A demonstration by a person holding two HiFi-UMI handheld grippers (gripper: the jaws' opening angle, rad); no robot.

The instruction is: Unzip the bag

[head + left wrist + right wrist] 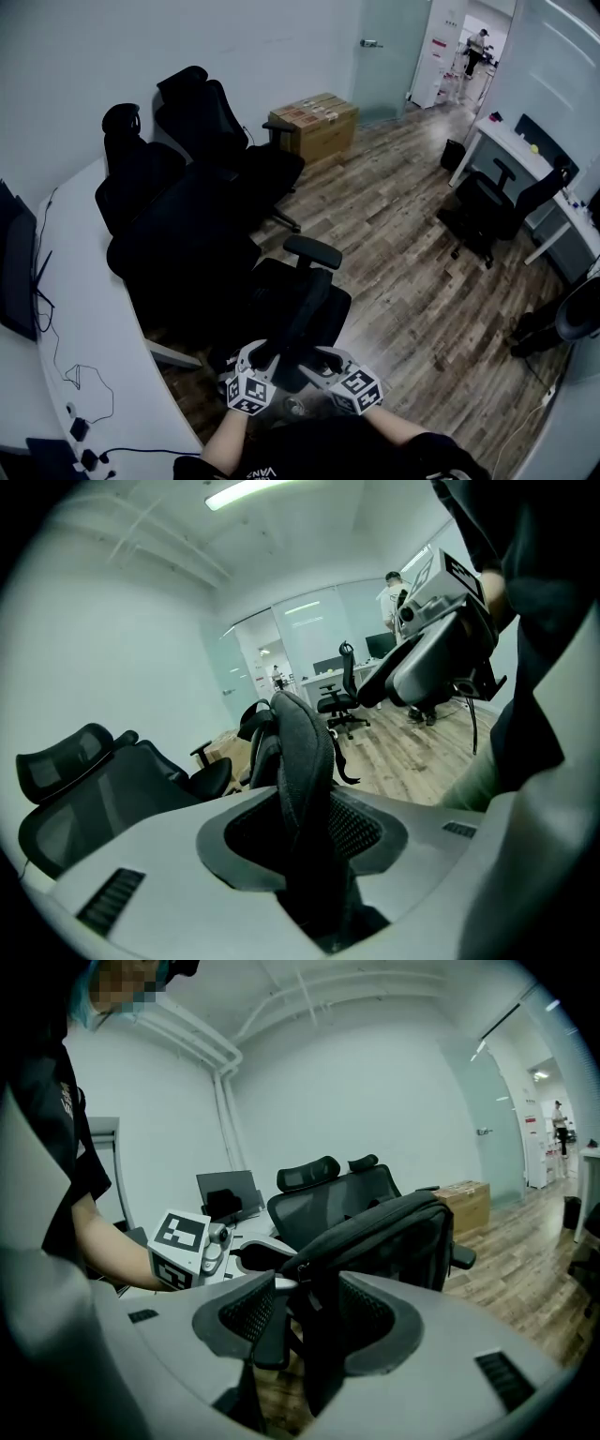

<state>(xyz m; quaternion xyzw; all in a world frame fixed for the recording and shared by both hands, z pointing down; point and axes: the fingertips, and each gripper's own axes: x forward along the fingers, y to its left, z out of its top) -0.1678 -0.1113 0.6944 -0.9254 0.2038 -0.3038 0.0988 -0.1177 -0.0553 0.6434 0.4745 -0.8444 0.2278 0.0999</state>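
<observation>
A black bag [305, 319] hangs between my two grippers, low in the middle of the head view. My left gripper [265, 354] is at the bag's left end. In the left gripper view a thick black edge of the bag [302, 771] stands upright between the jaws and fills the gap, so that gripper [314, 850] is shut on it. My right gripper [315, 356] holds the other end. In the right gripper view the bag [394, 1237] stretches away from the jaws. A fold of it and a dangling zipper pull [272, 1330] sit between the pads [246, 1307].
Several black office chairs [202, 187] crowd the space ahead, next to a curved white desk [89, 309] with cables and a monitor [17, 272]. A cardboard box [314, 122] stands by the far wall. To the right are wooden floor [412, 300] and another desk [525, 159].
</observation>
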